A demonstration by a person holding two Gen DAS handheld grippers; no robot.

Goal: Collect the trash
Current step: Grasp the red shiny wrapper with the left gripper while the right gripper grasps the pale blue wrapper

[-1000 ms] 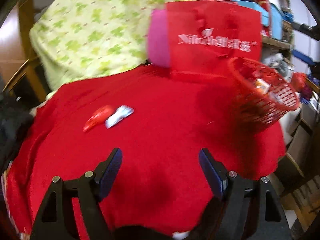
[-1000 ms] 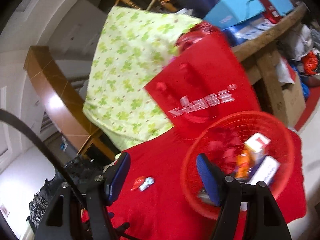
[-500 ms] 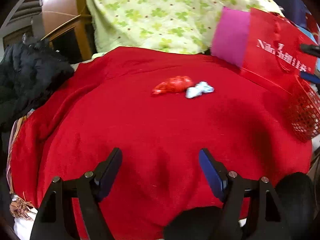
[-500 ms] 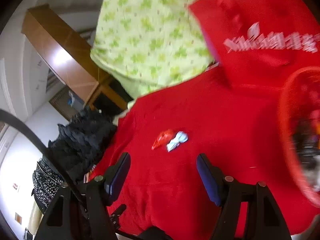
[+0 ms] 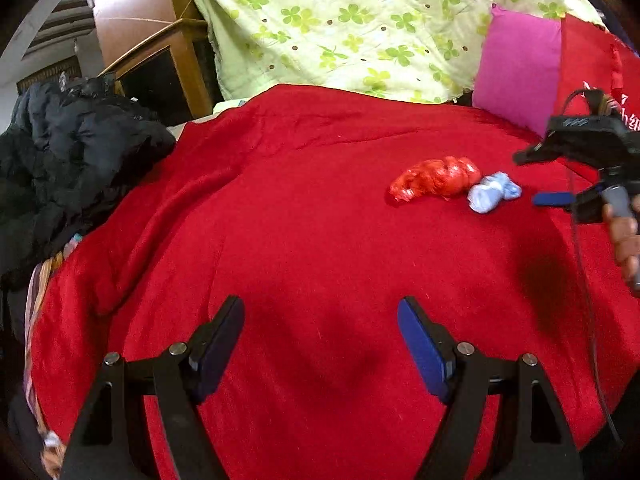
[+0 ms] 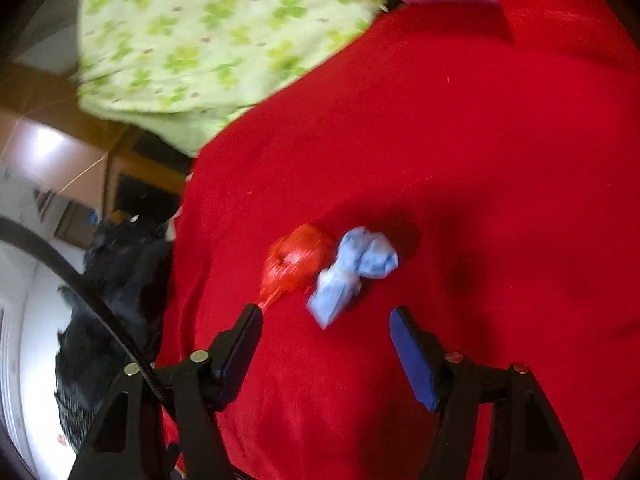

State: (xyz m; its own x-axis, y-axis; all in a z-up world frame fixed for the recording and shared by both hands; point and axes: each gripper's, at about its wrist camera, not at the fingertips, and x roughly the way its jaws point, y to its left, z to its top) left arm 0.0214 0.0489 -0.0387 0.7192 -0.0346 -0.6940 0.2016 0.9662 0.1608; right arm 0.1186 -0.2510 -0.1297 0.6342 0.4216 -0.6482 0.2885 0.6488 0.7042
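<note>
Two bits of trash lie side by side on the red blanket (image 5: 280,220): a crumpled red wrapper (image 5: 436,178) (image 6: 298,264) and a pale blue crumpled wrapper (image 5: 494,192) (image 6: 352,274). My right gripper (image 6: 322,322) hovers just short of them, its jaws closing with nothing between them; the blue wrapper sits just ahead of the gap. In the left wrist view the right gripper (image 5: 556,199) comes in from the right edge, held by a hand (image 5: 624,236). My left gripper (image 5: 320,320) is open and empty, well back from the trash.
A green clover-print quilt (image 5: 360,20) and a pink pillow (image 5: 516,72) lie behind the blanket. A red bag (image 5: 592,64) stands at the far right. Black clothing (image 5: 68,160) is piled at the left, beside a wooden frame (image 5: 180,60).
Both views swung left and down; the red basket left sight. The right gripper has come close to the two wrappers and its jaws have narrowed. The left gripper's opening is unchanged.
</note>
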